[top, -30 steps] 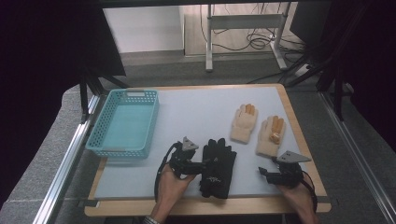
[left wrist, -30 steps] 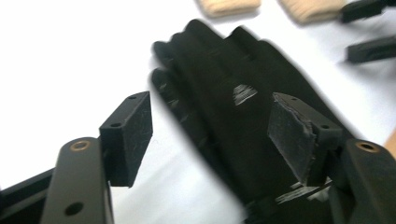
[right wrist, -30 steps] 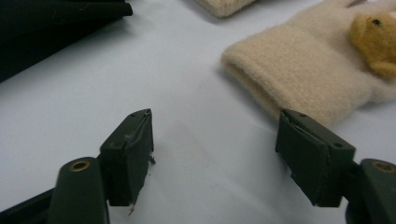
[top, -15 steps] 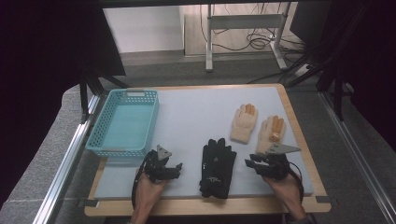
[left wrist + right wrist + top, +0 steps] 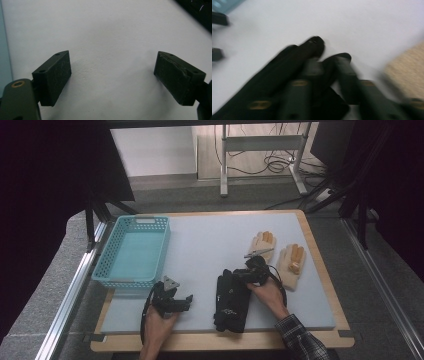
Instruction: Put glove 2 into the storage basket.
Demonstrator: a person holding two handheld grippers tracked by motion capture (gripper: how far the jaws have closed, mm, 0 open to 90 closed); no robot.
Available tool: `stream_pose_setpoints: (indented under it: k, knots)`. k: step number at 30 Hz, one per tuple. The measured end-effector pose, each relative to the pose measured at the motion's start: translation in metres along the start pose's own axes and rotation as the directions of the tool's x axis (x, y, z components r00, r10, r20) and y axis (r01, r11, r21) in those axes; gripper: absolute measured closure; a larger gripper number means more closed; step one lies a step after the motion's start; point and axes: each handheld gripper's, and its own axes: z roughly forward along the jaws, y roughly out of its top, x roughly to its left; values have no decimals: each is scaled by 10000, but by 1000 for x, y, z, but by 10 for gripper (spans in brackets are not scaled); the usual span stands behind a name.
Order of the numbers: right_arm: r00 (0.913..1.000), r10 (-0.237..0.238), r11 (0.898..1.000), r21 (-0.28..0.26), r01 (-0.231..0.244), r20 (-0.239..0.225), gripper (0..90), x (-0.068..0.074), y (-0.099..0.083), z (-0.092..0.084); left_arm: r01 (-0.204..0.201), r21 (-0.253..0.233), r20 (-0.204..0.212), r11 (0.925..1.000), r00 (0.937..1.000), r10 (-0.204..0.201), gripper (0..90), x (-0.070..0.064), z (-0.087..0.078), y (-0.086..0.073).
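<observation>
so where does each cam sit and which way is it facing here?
High view: above the person's side, looking forward and down on the table; both forearms, left gripper, right gripper.
Left gripper view: rides the left gripper, looks down on bare table between its wide-open jaws.
Right gripper view: rides the right gripper, blurred, its jaws closing around a finger of the black gloves.
Shared: black gloves and blue basket, in high and right gripper views.

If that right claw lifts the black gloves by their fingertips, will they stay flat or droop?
Probably droop: the black gloves lie limp and flat on the table, like soft fabric. The right claw pinches only their finger ends, so the cuffs would likely hang down. They look light, and one glove might slip free.
</observation>
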Motion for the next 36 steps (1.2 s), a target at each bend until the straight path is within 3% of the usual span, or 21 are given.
stream_pose_setpoints:
  k: [1,2,4,9,13,16,19,22,23,25,26,29,32,33,36]
  knots:
    - [10000,0,10000,0,0,0,789,0,0,0,0,0,0,10000,10000,0,146,0,0,0]
    - [9993,-316,9993,-190,320,204,862,5,0,-4,2,3,4,10000,10000,-2,146,0,0,0]
    - [9982,-537,9980,-320,545,260,868,10,2,-10,3,1,2,10000,10000,-3,146,0,0,0]
    - [9951,-983,9896,-1065,969,-79,867,26,19,-28,2,-6,-5,10000,10000,-2,147,0,0,0]
    - [9928,-1197,9891,-873,1184,-98,854,34,25,-16,2,-10,-5,10000,10000,-2,147,0,0,0]
    - [9937,-1125,9922,-531,1125,26,716,28,22,0,6,-7,0,10000,10000,-6,147,0,0,0]
    - [9936,-1126,9916,-634,1131,111,658,23,19,-2,14,-3,7,10000,10000,-14,147,0,0,0]
    - [9929,-1189,9888,-904,1186,24,651,18,11,-22,18,3,10,10000,10000,-18,146,0,0,0]
    - [9905,-1375,9866,-882,1371,20,695,16,4,-33,19,2,14,10000,10000,-19,146,0,0,0]
    - [9893,-1457,9858,-851,1451,-7,722,16,0,-38,13,14,50,10000,10000,-13,145,0,0,0]
    - [9854,-1690,9833,-722,1670,-221,800,16,-14,-49,-70,73,188,9999,9998,69,124,1,0,0]
    - [9791,-1987,9793,-476,1966,-439,879,18,-33,-59,-243,100,341,9997,9991,240,126,0,-4,-3]
    - [9769,-2008,9794,-345,1987,-729,887,20,-47,-64,-255,90,418,9996,9988,251,122,0,-8,-7]
    - [9723,-2122,9772,-175,2115,-976,887,24,-60,-65,-260,66,442,9996,9987,256,118,2,-12,-12]
    - [9635,-2453,9692,-36,2464,-1071,887,31,-74,-64,-278,99,293,9996,9992,275,107,4,-18,-18]
